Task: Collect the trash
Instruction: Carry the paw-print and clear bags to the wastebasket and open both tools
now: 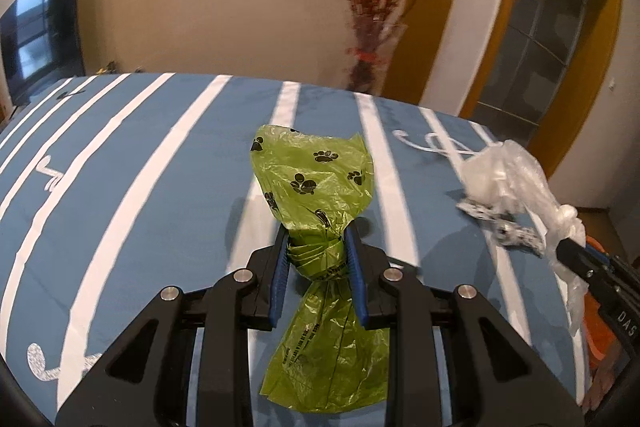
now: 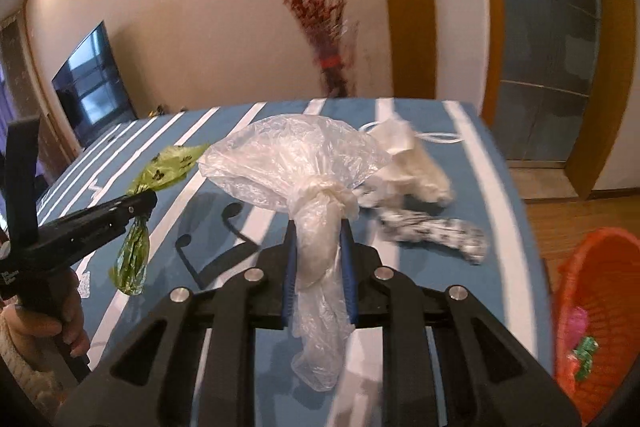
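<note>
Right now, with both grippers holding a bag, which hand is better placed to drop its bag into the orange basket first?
Right. The right gripper, clamped on the clear knotted bag, has the orange basket just off the table's right edge beside it. The left gripper, holding the green bag, sits farther left.

The letters "DAS" are read on the black body of the right gripper point(image 1: 576, 259). Black print on the green bag point(image 1: 316, 187) is too small to be read.
</note>
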Demonstrator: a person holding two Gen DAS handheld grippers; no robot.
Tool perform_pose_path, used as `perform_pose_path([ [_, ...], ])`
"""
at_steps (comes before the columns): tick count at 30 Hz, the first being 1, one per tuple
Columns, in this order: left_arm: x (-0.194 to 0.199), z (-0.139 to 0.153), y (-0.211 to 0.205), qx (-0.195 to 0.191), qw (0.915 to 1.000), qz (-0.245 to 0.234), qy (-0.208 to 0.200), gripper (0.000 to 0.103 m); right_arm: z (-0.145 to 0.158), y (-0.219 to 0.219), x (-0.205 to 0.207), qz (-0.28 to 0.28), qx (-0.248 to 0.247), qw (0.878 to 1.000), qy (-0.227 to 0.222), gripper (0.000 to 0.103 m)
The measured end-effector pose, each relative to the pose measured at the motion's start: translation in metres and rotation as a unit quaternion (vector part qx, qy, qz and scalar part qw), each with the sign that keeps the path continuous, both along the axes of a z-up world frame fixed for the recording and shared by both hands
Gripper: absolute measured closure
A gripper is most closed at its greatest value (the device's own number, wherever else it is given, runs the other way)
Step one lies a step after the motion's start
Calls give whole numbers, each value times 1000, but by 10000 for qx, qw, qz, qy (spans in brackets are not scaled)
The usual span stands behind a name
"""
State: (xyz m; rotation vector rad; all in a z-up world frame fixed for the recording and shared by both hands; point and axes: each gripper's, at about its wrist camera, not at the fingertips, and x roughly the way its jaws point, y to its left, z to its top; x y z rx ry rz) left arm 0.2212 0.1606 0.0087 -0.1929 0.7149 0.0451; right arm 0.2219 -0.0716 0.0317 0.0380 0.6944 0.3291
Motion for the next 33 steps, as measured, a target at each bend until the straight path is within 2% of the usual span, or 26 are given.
perform_pose_path([
  [11,-12,23,-71,-58,9975,-689,-121,77,20,-87,-35,-959,50,9947,-355,83],
  [18,-21,32,-128,-134,9924,-1213,-166,77,26,-146,-62,-1715,-97,9833,-602,83],
  [26,-25,33,-200,-348,9812,-1896,-139,77,22,-204,-88,-2577,-375,9623,-781,83],
  [33,-23,31,-263,-506,9680,-2456,-85,77,12,-240,-100,-3044,-515,9478,-798,82],
])
